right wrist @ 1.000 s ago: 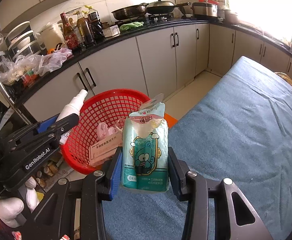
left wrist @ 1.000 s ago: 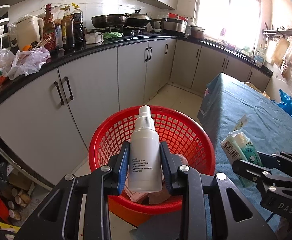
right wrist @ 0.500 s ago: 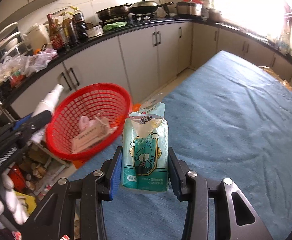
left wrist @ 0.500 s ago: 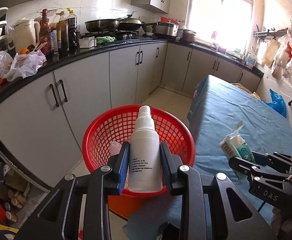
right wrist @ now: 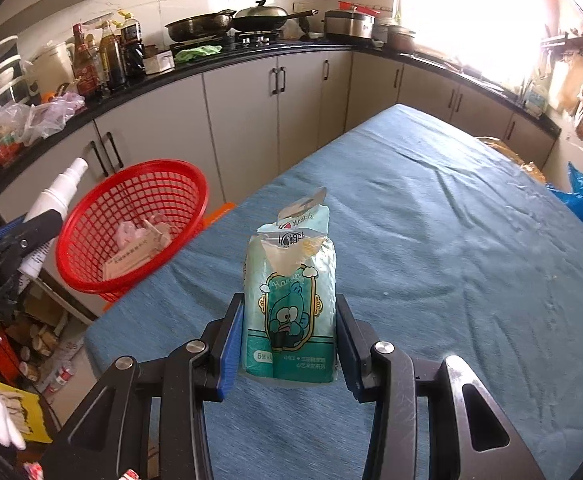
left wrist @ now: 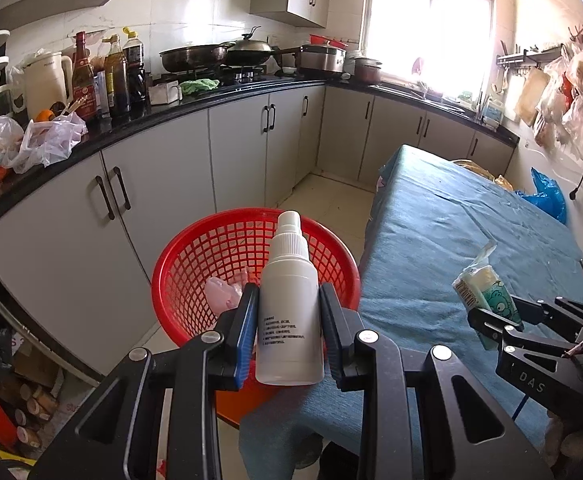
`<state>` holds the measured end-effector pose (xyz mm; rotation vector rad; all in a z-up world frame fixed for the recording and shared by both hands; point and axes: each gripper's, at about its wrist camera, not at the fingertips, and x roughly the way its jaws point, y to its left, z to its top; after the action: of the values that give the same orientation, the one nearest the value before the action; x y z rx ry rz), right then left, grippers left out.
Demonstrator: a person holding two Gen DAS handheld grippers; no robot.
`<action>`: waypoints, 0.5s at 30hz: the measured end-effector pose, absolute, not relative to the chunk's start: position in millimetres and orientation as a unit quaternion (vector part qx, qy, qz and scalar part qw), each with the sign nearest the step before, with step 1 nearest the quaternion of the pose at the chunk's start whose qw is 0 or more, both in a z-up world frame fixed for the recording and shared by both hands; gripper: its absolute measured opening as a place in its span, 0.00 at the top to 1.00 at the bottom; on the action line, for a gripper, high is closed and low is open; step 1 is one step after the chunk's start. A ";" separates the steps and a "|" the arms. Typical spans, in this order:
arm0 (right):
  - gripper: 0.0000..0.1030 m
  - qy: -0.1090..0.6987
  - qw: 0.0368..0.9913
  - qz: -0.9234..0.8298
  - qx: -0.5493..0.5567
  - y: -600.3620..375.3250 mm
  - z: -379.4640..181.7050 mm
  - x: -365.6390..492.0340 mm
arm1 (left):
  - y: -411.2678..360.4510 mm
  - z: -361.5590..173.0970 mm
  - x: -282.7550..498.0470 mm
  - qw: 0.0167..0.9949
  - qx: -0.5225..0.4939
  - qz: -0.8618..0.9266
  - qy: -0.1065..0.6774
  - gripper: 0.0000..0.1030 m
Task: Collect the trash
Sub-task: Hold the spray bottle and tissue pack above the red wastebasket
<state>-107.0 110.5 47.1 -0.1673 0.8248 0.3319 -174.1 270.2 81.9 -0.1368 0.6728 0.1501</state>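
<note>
Both grippers have drawn back from the red basket over the last second: it sat directly under the left gripper before and now lies further ahead and lower in the left wrist view, while in the right wrist view it has slid off to the left, clear of the tissue pack. The left gripper has its fingers closed against the sides of a white spray bottle, which stands upright between the blue pads with its nozzle pointing up, held in the air short of the basket's near rim. The right gripper is clamped on a green tissue pack with a cartoon face, its torn top flap sticking upward; the fingers press both sides of the pack, which is held above the blue-covered worktop. The basket sits just off the worktop's left corner, in front of the grey cabinets, and already holds a pink crumpled wrapper and a flat paper box. From the left wrist view the right gripper shows at the right edge with the pack gripped in it, well apart from the basket.
</note>
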 end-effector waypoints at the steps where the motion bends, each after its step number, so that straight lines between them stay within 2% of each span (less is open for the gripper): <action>1: 0.56 0.398 0.900 0.158 -0.082 108.2 46.7 -107.9 | 269.3 82.3 -174.1 0.939 -0.066 0.074 0.330 0.72; 15: 0.55 0.401 0.900 0.153 -0.075 88.8 48.8 -114.7 | 253.7 83.9 -177.4 0.940 -0.050 0.070 0.330 0.72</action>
<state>-114.7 88.8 48.8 -0.1556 0.8295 0.3174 -177.4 253.7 83.9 -0.1021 0.6740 0.1423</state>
